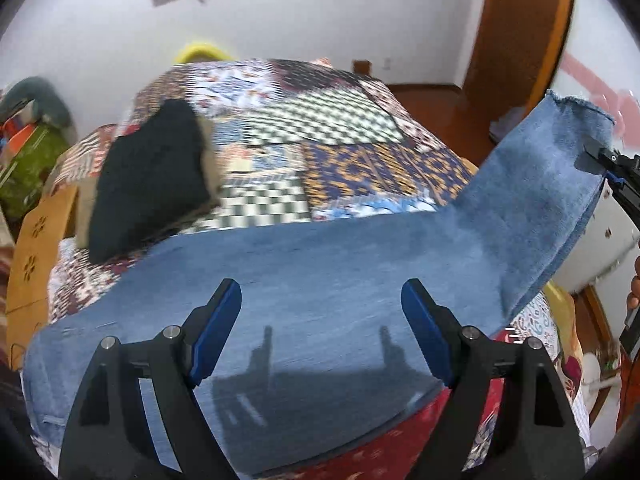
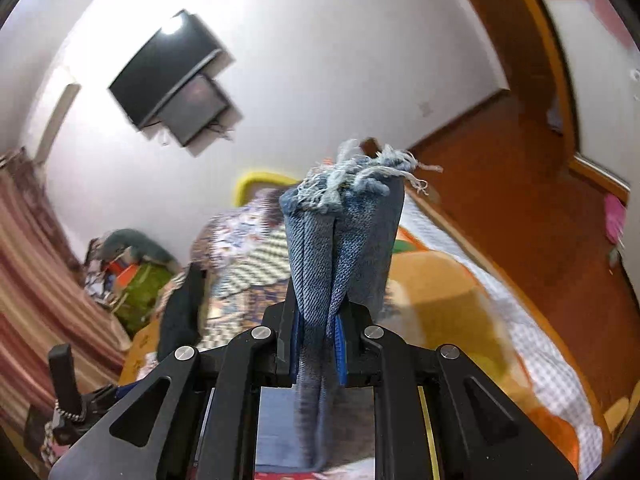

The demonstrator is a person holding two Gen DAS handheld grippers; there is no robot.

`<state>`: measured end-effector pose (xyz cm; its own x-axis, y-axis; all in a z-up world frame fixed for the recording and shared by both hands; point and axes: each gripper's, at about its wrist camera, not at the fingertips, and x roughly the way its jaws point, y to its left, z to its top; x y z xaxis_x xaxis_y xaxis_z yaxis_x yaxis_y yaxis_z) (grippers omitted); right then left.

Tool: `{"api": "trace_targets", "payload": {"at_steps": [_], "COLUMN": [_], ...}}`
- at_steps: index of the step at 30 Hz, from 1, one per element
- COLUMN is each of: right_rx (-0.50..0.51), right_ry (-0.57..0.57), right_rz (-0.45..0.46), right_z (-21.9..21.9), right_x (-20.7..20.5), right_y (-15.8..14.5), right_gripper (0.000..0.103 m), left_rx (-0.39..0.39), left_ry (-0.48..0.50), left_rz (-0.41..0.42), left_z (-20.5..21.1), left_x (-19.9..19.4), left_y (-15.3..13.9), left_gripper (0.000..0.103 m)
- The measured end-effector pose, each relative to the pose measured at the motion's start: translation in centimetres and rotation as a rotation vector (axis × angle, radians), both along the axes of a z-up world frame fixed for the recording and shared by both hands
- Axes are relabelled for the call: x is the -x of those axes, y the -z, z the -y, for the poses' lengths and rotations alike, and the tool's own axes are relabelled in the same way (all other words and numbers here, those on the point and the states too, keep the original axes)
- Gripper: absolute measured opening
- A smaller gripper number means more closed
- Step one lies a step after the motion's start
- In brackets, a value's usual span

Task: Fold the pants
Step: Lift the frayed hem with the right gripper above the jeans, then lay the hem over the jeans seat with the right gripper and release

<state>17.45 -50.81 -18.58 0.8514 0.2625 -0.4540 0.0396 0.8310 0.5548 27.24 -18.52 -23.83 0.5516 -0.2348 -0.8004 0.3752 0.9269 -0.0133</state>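
Faded blue denim pants lie across the bed w/ patchwork quilt, near side. Right tool is clamped on the bunched frayed leg hem, lifted at right, prob. to carry it over for the fold. Left tool hangs wide apart, empty, above the pants. No containers clearly visible.

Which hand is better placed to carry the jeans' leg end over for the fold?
Right. Its tongs are shut on the frayed hem of the jeans, already lifted off the bed. The left tongs hang open above the denim, holding nothing.
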Motion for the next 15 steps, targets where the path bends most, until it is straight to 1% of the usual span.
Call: {"api": "trace_targets", "payload": {"at_steps": [2, 7, 11, 15], "right_rx": [0.0, -0.002, 0.019, 0.023], "right_ry": [-0.023, -0.092, -0.168, -0.258], "right_rz": [0.02, 0.042, 0.054, 0.04], "right_z": [-1.6, -5.4, -9.4, -12.9], "right_x": [-0.5, -2.2, -3.4, -3.9], "right_y": [-0.6, -1.0, -1.5, -1.3], "right_gripper": [0.012, 0.012, 0.012, 0.012], "left_rx": [0.013, 0.021, 0.024, 0.037], "left_ry": [-0.018, -0.064, -0.117, -0.175], "left_rz": [0.009, 0.043, 0.049, 0.035], "left_z": [-1.8, -6.5, -10.2, -13.5], "left_x": [0.2, 1.7, 2.3, 2.6], "left_y": [-0.5, -1.1, -0.8, 0.2], "left_gripper": [0.083, 0.083, 0.083, 0.083]}}
